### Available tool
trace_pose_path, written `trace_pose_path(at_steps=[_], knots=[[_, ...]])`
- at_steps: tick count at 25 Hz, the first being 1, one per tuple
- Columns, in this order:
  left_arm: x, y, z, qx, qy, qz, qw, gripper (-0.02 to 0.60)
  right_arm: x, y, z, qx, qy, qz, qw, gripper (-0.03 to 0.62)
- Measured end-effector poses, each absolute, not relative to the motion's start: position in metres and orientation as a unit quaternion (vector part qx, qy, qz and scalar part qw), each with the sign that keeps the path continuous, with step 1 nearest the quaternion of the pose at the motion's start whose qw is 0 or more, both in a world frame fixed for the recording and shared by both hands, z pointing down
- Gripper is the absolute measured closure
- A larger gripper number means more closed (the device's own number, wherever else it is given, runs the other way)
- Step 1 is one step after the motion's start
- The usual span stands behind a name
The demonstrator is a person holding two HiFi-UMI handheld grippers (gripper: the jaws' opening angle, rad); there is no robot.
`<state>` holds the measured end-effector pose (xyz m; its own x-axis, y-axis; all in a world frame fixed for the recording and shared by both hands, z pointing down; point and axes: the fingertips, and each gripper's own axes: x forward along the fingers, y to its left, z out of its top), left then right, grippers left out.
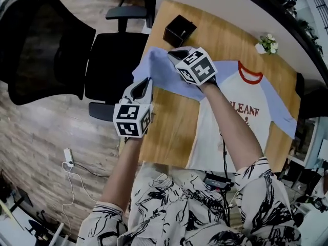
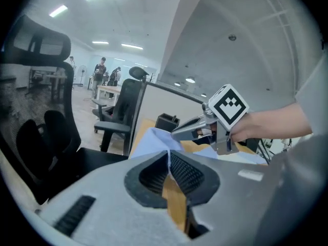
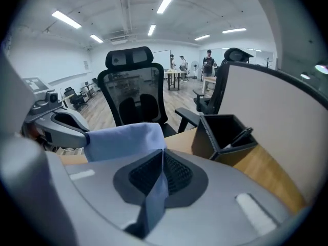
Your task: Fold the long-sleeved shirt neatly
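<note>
The long-sleeved shirt (image 1: 230, 117) lies on the wooden table (image 1: 169, 132); it has a white body, a red collar and light blue sleeves. Its left sleeve (image 1: 164, 73) is lifted off the table and held between both grippers. My left gripper (image 1: 148, 82) is shut on the sleeve's end, and a thin blue edge (image 2: 154, 140) shows between its pads (image 2: 184, 170). Further along the same sleeve, my right gripper (image 1: 172, 55) is shut on the blue cloth (image 3: 123, 137), which hangs out under its jaws. The other sleeve (image 1: 279, 109) lies flat at the right.
A black open box (image 1: 179, 31) holding a pen stands at the table's far corner, close to the lifted sleeve. A small potted plant (image 1: 267, 43) sits at the far right. Black office chairs (image 1: 110, 60) stand left of the table edge.
</note>
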<state>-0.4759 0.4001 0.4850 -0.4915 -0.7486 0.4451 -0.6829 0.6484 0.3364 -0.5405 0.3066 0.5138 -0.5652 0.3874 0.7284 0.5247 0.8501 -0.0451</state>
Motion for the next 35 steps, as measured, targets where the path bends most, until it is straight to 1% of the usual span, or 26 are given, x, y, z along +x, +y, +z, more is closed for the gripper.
trace_pose_path(at_steps=[10,16,21,26,31,32,34,35], knots=[[-0.411,0.301,0.404,0.521,-0.821,-0.058,0.225,0.563,-0.476,0.207,0.439,-0.174,-0.924,-0.069,0.332,0.576],[-0.359,0.23,0.368,0.552,-0.809,-0.039,0.196,0.563,-0.432,0.141,0.409,-0.159,-0.942,-0.05,0.292,0.576],[-0.306,0.164,0.356,0.558,-0.806,-0.011,0.196,0.563,-0.393,0.086,0.397,-0.17,-0.945,-0.041,0.275,0.574],[-0.258,0.089,0.381,0.558,-0.802,0.014,0.213,0.563,-0.357,0.033,0.423,-0.18,-0.941,-0.031,0.285,0.574],[-0.226,0.027,0.442,0.559,-0.79,0.057,0.248,0.563,-0.329,-0.027,0.485,-0.161,-0.933,-0.001,0.322,0.567],[-0.222,0.018,0.458,0.555,-0.788,0.067,0.257,0.563,-0.32,-0.038,0.499,-0.158,-0.929,0.008,0.333,0.552],[-0.214,0.002,0.488,0.551,-0.784,0.089,0.272,0.563,-0.298,-0.063,0.52,-0.153,-0.923,0.031,0.351,0.489],[-0.21,-0.006,0.503,0.553,-0.779,0.102,0.278,0.563,-0.287,-0.076,0.525,-0.147,-0.923,0.042,0.354,0.477]])
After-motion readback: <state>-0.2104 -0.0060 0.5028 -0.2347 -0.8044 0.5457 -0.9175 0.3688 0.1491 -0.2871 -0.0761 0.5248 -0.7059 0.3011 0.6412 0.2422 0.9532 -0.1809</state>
